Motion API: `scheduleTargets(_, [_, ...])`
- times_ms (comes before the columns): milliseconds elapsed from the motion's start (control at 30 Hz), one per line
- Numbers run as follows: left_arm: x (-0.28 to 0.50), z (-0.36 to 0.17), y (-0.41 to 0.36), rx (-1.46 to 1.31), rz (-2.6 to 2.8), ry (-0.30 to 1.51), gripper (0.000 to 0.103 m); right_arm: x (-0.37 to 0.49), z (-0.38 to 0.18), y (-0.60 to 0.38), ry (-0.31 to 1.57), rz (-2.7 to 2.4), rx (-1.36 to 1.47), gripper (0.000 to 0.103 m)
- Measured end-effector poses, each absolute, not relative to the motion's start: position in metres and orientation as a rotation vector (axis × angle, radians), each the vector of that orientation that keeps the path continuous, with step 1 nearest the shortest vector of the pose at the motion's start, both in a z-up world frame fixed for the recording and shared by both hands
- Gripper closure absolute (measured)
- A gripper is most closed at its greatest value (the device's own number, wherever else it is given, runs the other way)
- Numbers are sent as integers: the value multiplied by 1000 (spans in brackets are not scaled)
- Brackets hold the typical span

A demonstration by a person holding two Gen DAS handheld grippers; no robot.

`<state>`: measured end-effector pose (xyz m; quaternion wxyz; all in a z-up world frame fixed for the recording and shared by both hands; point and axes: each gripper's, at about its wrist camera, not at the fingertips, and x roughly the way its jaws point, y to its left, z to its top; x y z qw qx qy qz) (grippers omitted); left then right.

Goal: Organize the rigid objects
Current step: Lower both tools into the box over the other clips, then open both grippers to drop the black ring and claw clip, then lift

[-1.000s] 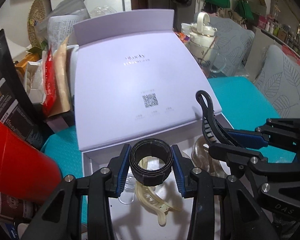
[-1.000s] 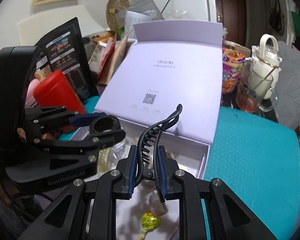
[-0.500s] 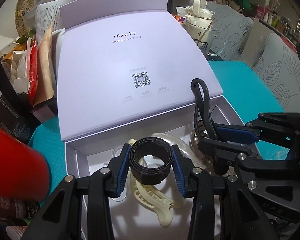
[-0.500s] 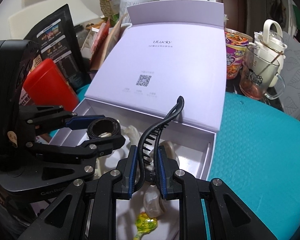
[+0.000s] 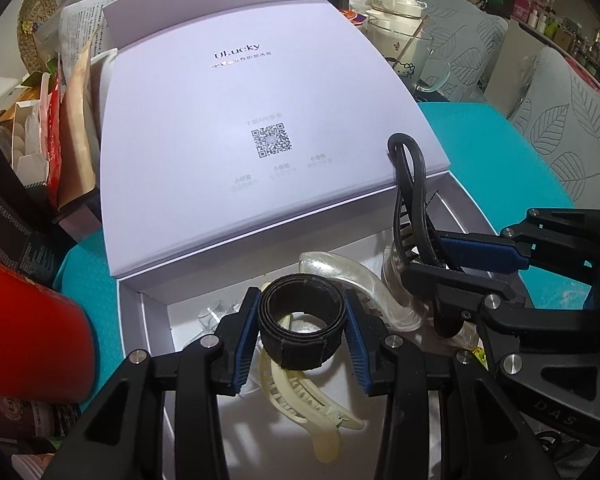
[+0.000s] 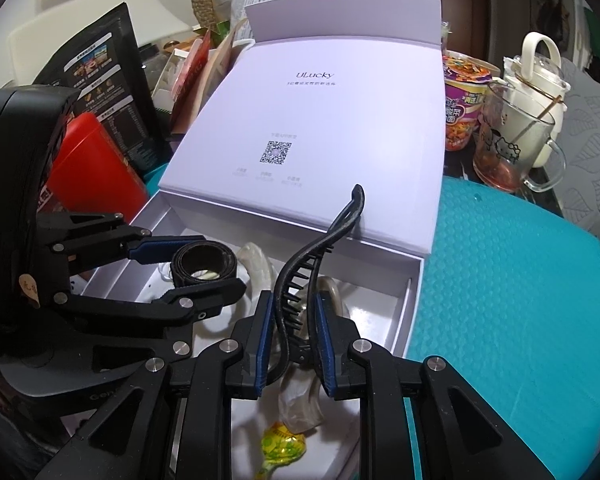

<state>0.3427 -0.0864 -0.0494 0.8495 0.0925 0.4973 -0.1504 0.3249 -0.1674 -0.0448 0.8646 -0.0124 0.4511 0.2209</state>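
My left gripper [image 5: 302,330] is shut on a black rolled strap band [image 5: 302,326] and holds it over the open white box [image 5: 140,320]. My right gripper [image 6: 292,320] is shut on a black hair claw clip [image 6: 320,248], also above the box; it shows in the left wrist view [image 5: 410,200] at the right. The band shows in the right wrist view [image 6: 204,262] at the left. Inside the box lie a cream hair clip [image 5: 308,404], clear hair clips [image 5: 340,268] and a yellow-green wrapped lollipop [image 6: 280,450].
The box's lavender lid [image 5: 260,128] stands open behind it. A red container [image 5: 24,336] and dark packets stand at the left. A glass mug [image 6: 512,152], white kettle [image 6: 536,68] and noodle cup [image 6: 460,104] stand at the back right. A teal mat [image 6: 520,280] covers the table.
Both grippers have moved forward and lower over the box with their objects still held. More of the box's inside shows now.
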Motion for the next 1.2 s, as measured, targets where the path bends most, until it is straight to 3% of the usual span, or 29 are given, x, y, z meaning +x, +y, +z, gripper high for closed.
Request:
scheduleTargets(100, [344,-47,-84,185,-304,1055,61,323,-42,-168,938,468,-21,75])
scheduleTargets(167, [343,-44,-82,196,-277,1041,50,321,-39,-169,927,468,-22,72])
scheduleTargets(300, [342,-36,-76,179,-259,1020,39,320,-34,-173,913,449,-17,66])
scheduleTargets(1200, [290,50,-55,106,-281,839,39,269,42,-188,746,423,-8,66])
